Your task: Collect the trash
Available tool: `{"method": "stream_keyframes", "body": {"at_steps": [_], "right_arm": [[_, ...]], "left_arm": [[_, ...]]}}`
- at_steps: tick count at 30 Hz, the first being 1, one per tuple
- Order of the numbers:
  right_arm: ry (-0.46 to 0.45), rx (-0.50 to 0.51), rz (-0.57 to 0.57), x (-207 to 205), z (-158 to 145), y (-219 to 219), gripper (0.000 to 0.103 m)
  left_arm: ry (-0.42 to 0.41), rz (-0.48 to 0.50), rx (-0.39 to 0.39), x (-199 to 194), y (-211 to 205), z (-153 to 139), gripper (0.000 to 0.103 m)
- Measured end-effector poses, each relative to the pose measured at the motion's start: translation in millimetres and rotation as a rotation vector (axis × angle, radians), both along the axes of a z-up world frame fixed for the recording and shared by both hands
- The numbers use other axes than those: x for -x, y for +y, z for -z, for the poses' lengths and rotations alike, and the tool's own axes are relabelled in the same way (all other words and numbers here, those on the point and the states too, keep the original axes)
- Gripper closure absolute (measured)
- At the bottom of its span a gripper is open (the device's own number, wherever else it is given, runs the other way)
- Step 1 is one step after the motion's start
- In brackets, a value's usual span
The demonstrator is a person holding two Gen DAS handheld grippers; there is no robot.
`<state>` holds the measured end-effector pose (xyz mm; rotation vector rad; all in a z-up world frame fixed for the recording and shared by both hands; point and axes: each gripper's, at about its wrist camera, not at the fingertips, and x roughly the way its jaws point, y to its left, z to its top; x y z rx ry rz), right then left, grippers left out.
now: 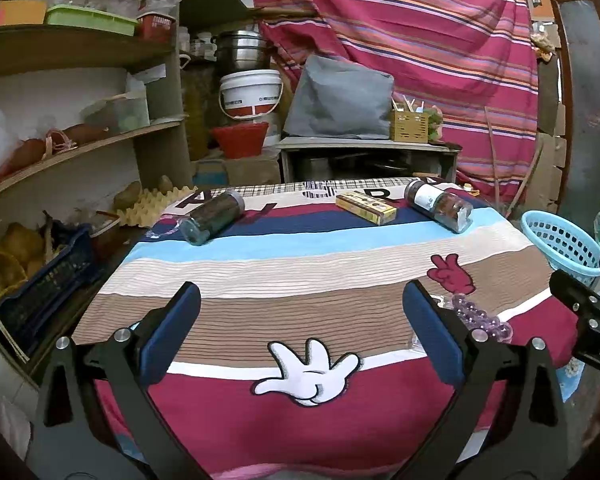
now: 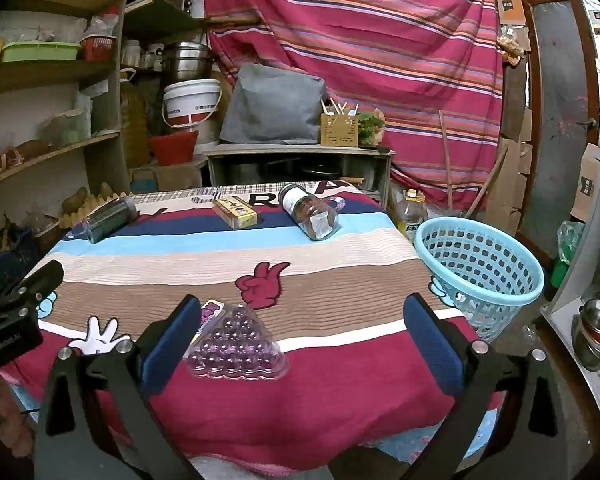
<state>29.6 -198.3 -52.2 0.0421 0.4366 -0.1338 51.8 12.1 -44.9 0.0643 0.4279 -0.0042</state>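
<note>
From my left gripper (image 1: 300, 332), jaws wide and empty, two jars (image 1: 214, 216) (image 1: 438, 205) and a yellow box (image 1: 366, 208) lie along the counter's (image 1: 300, 268) far edge. From my right gripper (image 2: 300, 336), jaws spread and empty over the near edge, the triangular blister pack (image 2: 236, 346) points away; basket (image 2: 480, 272) off the right edge.

A striped cloth (image 1: 300, 268) covers the table, its broad middle bare and open to either gripper. Along the far edge lie three obstacles in a row: a dark jar (image 1: 214, 217) at left, a yellow box (image 1: 366, 208) in the centre, a labelled jar (image 1: 438, 206) at right, with gaps between them. Near the front, a clear blister tray (image 2: 236, 346) sits just beside the right gripper's (image 2: 300, 340) left finger, both jaws spread wide. A blue basket (image 2: 480, 272) stands off the table's right edge, its mouth unobstructed. Shelves (image 1: 72, 136) crowd the left side.
</note>
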Motion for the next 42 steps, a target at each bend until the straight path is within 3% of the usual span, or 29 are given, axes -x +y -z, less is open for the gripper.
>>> {"method": "stream_keyframes", "body": {"at_steps": [42], "right_arm": [[0.005, 0.003, -0.007, -3.2, 1.6, 1.6, 0.004]], "left_arm": [[-0.006, -0.013, 0.0, -2.8, 6.9, -1.6, 0.005]]}}
